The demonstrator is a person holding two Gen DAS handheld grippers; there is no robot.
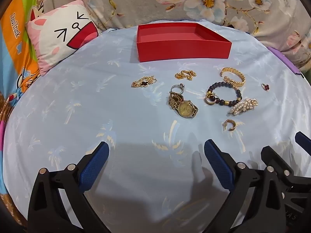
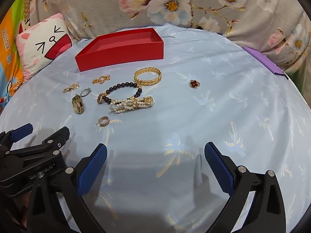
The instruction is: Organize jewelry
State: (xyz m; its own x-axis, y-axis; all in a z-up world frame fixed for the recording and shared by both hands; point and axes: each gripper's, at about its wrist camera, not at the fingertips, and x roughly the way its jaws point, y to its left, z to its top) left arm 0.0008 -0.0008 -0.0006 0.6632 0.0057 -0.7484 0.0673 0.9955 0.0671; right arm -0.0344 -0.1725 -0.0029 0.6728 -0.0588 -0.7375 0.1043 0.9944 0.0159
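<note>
A: What's on the surface (image 1: 77,101)?
B: Pale blue cloth with a palm print. Red box (image 1: 183,47) at the far edge, open top, nothing in it. The jewelry lies loose just in front of the box: gold watch (image 1: 183,104), silver ring (image 1: 177,88) touching its strap, two gold chains (image 1: 185,75), gold bangle (image 1: 233,76), dark bead bracelet (image 1: 225,94) touching the bangle, pearl bracelet (image 1: 244,105), two gold hoop earrings (image 1: 230,124), red clover ring (image 1: 266,86) off to the right on its own.
A: Grippers?
B: Left gripper (image 1: 156,156) and right gripper (image 2: 155,158) both pitched down at the cloth, side by side at the near edge. Jaws spread wide on both, nothing between the blue pads, nothing held. All the jewelry is well ahead of the fingertips.
A: Any difference between views?
B: Left view shows the watch dial face-on; in the right view the watch (image 2: 77,103) is edge-on, so I can't tell the dial. Right view shows the pearl bracelet (image 2: 132,103) stretched out, with a gold clasp, lying across the bead bracelet (image 2: 124,91). Each view catches the other gripper at its edge.
</note>
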